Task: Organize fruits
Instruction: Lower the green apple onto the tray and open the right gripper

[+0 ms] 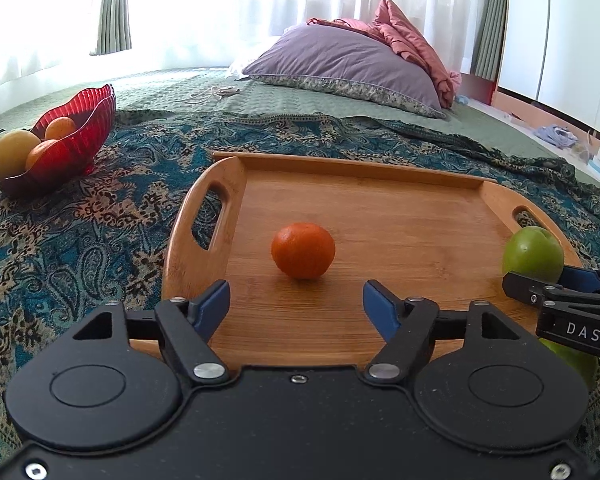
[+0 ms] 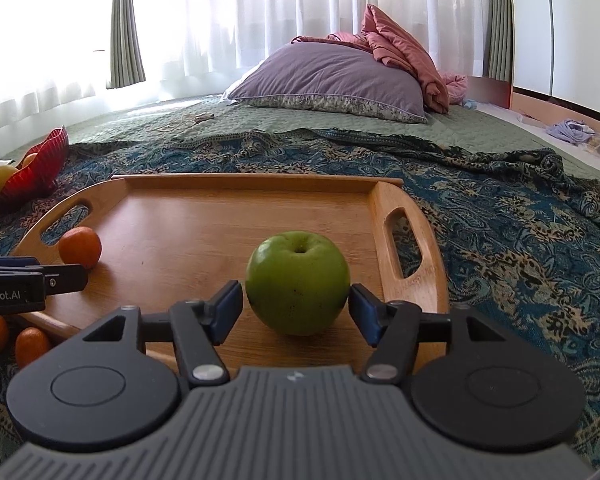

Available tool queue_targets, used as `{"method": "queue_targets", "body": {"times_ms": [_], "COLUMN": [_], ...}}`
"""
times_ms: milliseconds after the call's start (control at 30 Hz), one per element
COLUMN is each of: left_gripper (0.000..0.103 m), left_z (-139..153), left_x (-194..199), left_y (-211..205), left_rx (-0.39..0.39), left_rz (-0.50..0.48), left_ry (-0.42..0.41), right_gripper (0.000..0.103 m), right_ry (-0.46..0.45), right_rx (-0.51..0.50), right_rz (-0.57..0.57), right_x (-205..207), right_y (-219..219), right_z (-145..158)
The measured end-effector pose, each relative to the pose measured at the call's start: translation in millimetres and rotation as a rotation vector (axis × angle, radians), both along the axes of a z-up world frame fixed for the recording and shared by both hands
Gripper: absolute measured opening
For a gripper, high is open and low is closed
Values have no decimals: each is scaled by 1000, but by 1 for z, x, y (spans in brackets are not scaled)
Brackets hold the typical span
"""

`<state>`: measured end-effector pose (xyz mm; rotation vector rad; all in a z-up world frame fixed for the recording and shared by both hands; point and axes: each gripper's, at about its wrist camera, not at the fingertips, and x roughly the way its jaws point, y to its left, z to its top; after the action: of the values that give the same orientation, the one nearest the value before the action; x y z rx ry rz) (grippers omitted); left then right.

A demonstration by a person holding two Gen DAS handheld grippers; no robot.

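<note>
Right tool [image 2: 296, 306] stands apart around the green apple [image 2: 298, 282] at the wooden tray's [image 2: 404, 256] 4 o'clock; likely firm, smooth, slippery, so grip its widest sides; left tool [image 1: 296, 306] apart before the tangerine [image 1: 303, 255]

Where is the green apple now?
The green apple sits on the wooden tray, near its right handle, between the open right tongs.
</note>
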<state>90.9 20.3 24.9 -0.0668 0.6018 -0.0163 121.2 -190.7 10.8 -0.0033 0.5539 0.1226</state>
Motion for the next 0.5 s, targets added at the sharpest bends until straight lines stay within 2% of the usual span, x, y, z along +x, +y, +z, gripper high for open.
{"method": "queue_targets", "body": {"times_ms": [300, 500], "left_gripper": [85, 93], "left_z": [0, 4], "left_x": [-24, -41], "left_y": [0, 0], "left_rx": [16, 25], "left_rz": [-6, -3], "left_ry": [-22, -77], "right_gripper": [82, 87], "right_ry": [-30, -54], "right_rx": [-7, 24], "right_rz": [37, 49], "right_x": [-22, -36], "right_y": [5, 1], "right_z": [0, 2]}}
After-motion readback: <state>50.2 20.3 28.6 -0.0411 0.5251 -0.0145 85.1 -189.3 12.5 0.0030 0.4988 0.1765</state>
